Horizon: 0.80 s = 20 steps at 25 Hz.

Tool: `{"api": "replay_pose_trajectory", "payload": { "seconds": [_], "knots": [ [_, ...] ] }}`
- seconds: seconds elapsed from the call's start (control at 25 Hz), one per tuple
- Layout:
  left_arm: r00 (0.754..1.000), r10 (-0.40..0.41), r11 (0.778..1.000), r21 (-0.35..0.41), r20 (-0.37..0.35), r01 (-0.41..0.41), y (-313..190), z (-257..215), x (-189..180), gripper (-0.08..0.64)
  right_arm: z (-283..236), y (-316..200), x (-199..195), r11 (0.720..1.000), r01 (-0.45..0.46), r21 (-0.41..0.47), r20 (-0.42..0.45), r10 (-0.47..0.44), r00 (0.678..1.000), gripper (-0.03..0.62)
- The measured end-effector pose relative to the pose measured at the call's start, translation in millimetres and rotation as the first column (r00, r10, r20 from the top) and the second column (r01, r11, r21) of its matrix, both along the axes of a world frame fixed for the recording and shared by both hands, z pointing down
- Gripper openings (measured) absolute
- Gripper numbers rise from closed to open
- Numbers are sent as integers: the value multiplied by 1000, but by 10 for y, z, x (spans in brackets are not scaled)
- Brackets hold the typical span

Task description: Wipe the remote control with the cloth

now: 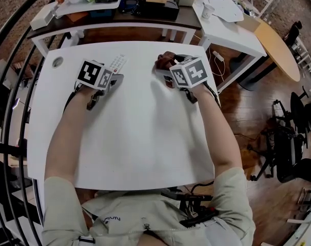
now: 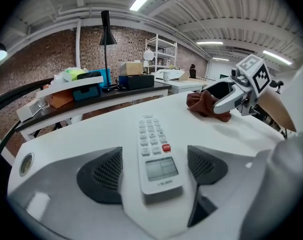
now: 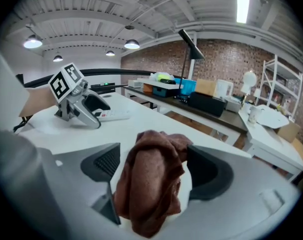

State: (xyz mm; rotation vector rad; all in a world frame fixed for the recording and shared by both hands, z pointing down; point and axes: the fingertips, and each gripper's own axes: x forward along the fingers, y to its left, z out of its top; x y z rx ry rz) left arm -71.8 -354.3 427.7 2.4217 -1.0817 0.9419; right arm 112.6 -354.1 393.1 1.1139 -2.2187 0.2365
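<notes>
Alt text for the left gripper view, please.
A white remote lies face up on the white table between the open jaws of the left claw, touched by neither pad. Beyond it to the right, the right claw is at a crumpled brown cloth.

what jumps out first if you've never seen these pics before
The crumpled reddish-brown cloth stands out most against the white table, lying near its far edge between the open jaws of the right gripper. Beside it, the white remote control with a red button lies flat, face up, between the open jaws of the left gripper. Neither thing is gripped.
</notes>
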Motion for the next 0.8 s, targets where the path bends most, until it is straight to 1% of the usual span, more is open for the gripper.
{"api": "replay_pose_trajectory", "payload": {
  "seconds": [0.12,0.2,0.28,0.36,0.4,0.48,0.52,0.56,0.6,0.68,0.8],
  "knots": [
    [1000,16,999,-27,-6,-16,11,10,15,396,104,-13,42,999,-28,-27,6,29,1000,417],
    [1000,25,999,-29,-6,-25,21,9,31,376,184,-6,49,999,-34,-43,-8,33,999,413],
    [999,50,998,-25,-4,-50,39,-7,66,331,257,-2,50,998,-38,-57,-23,37,999,383],
    [997,81,996,-20,1,-81,70,-19,114,269,294,8,41,997,-40,-65,-14,39,999,347],
    [996,92,996,-18,3,-92,80,-24,134,264,292,15,39,997,-39,-63,-7,39,999,339],
    [995,100,995,-16,4,-100,83,-33,157,259,271,26,42,998,-34,-45,-11,33,999,325],
    [995,101,995,-14,3,-101,83,-37,163,258,260,30,43,999,-31,-31,-20,30,999,297],
    [995,100,995,-11,4,-100,86,-39,169,255,252,33,42,999,-29,-14,-31,28,999,253],
    [995,97,995,-6,5,-97,91,-38,173,253,244,37,38,1000,-26,3,-40,26,999,182],
    [996,88,996,9,7,-88,95,-40,178,250,221,49,25,999,-23,38,-46,25,999,151],
    [997,73,997,38,5,-73,88,-68,192,247,118,75,38,994,-31,107,-61,37,997,137]
  ]
}}
